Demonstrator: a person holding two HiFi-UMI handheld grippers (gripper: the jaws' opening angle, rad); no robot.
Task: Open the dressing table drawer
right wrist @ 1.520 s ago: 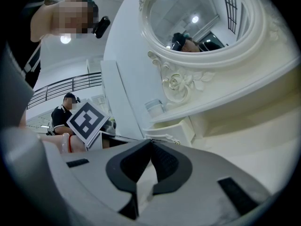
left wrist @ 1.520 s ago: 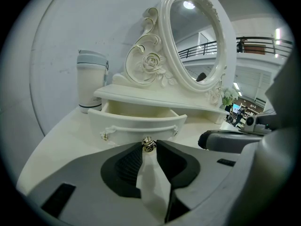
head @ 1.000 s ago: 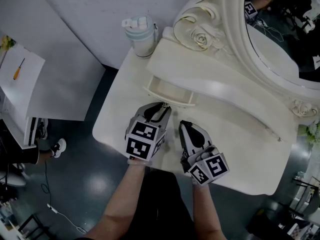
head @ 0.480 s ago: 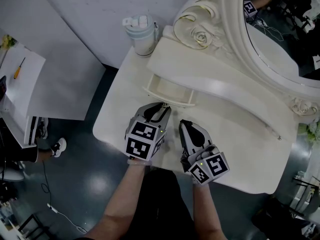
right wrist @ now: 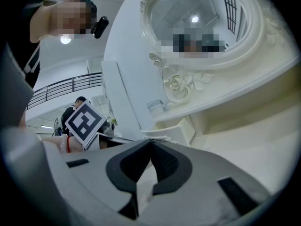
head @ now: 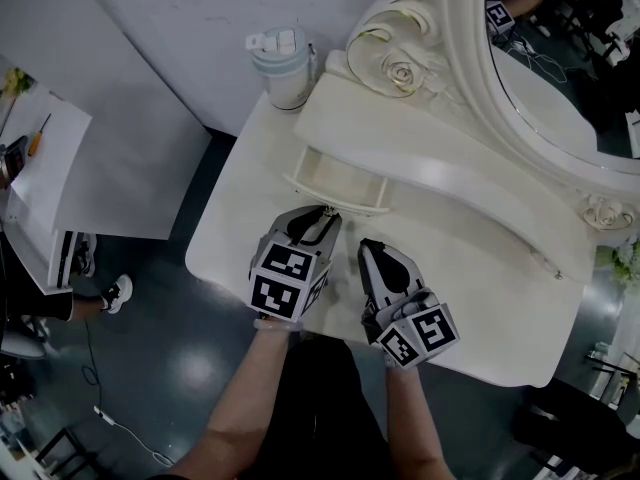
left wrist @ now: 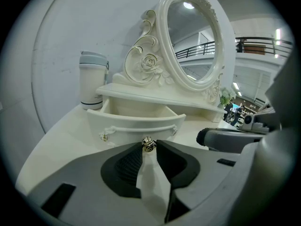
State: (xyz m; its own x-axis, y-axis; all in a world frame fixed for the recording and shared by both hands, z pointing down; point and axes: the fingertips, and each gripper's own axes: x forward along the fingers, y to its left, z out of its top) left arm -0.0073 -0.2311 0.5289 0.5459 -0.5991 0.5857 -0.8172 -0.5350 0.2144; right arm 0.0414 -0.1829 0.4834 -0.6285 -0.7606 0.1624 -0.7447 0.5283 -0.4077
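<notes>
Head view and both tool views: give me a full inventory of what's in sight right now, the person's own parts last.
dressing table: one, cream, under both tools
drawer: one, cream, pulled open, on the tabletop's left side
knob: one, metal, on the drawer front, pinched at the left tool's tips
mirror: one, oval, cream carved frame, at the back of the table
bottle: one, pale green with a lid, upright at the table's back left corner
left tool: one, grey with a marker cube, shut on the knob
right tool: one, grey with a marker cube, shut and empty, over the tabletop beside the left tool
forearms: two, bare, at the bottom of the head view
</notes>
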